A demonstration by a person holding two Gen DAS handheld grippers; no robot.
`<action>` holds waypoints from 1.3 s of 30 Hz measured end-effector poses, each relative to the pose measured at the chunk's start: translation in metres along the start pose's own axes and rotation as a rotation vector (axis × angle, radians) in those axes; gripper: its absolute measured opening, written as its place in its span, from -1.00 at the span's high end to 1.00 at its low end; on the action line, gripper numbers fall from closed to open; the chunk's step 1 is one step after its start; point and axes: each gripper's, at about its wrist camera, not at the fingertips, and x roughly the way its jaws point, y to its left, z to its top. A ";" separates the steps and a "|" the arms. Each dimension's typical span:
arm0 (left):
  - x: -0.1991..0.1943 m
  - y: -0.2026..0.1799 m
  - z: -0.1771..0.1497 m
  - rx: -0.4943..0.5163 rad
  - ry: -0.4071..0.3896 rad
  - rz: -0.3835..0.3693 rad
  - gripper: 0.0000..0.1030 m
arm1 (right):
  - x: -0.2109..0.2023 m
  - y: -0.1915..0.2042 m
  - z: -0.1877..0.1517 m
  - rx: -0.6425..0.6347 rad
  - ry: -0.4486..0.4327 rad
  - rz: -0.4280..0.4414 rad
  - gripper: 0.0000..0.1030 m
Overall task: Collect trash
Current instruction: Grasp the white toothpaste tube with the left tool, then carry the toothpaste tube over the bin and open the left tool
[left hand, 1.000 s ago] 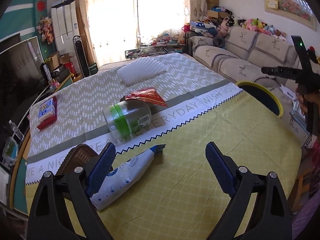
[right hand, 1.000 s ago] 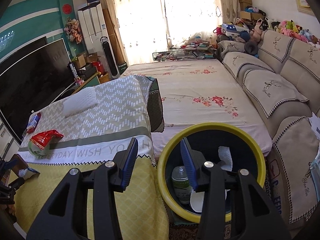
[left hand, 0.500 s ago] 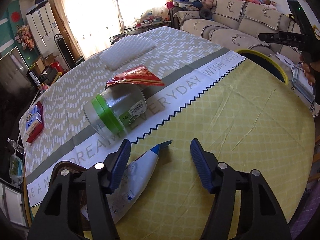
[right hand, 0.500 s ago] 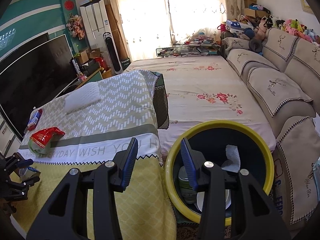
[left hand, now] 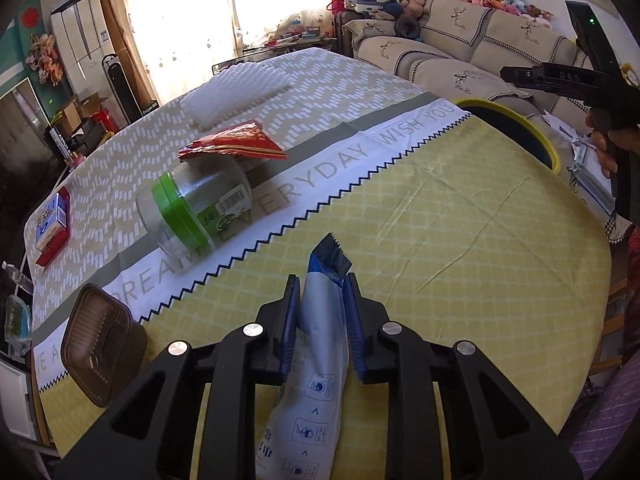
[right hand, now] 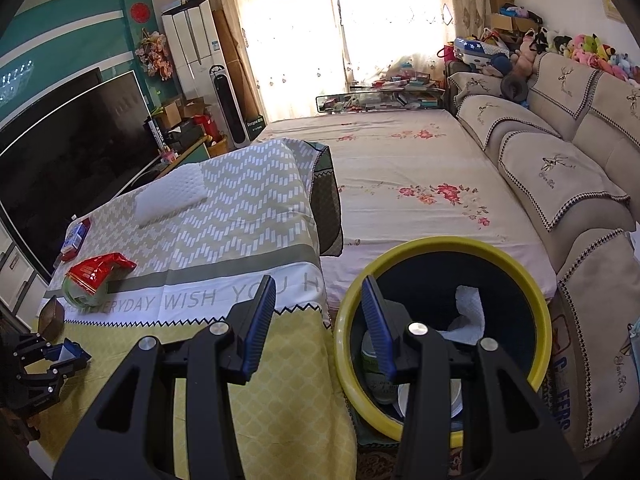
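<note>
My left gripper [left hand: 321, 296] is shut on a white and blue wrapper pouch [left hand: 316, 364] just above the yellow tablecloth [left hand: 460, 240]. Beyond it lie a clear jar with a green lid [left hand: 196, 208] and a red snack wrapper [left hand: 236, 145]. A brown plastic tray [left hand: 102, 344] sits to the left. My right gripper [right hand: 318, 312] is open and empty, held over the edge of the yellow-rimmed trash bin [right hand: 536, 292], which holds a bottle and white paper. The bin's rim also shows in the left wrist view [left hand: 516, 120].
A white foam sheet [left hand: 236, 90] and a red and blue box [left hand: 52, 224] lie farther back on the table. A floral-covered platform [right hand: 400, 172] and a sofa [right hand: 560, 168] stand beyond the bin. A TV [right hand: 68, 152] stands on the left.
My left gripper moved over the pouch and closed on it; the pouch now sits between its fingers. My right gripper stayed open and moved slightly closer over the bin.
</note>
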 end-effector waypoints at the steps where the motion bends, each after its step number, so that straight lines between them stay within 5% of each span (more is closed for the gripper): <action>1: -0.002 -0.004 0.001 -0.003 -0.004 -0.004 0.56 | -0.002 -0.002 -0.001 0.006 -0.004 0.002 0.17; 13: -0.008 -0.076 0.066 0.030 -0.097 -0.162 0.56 | -0.040 -0.053 -0.018 0.136 -0.071 -0.007 0.17; 30: 0.072 -0.241 0.220 0.260 -0.131 -0.377 0.55 | -0.100 -0.164 -0.047 0.334 -0.158 -0.158 0.08; 32: 0.085 -0.254 0.230 0.264 -0.127 -0.373 0.40 | -0.101 -0.167 -0.049 0.342 -0.158 -0.163 0.05; 34: 0.093 -0.263 0.237 0.248 -0.134 -0.368 -0.07 | -0.101 -0.168 -0.049 0.344 -0.156 -0.168 0.04; 39: 0.090 -0.257 0.240 0.191 -0.157 -0.364 -0.21 | -0.099 -0.168 -0.048 0.344 -0.154 -0.167 0.02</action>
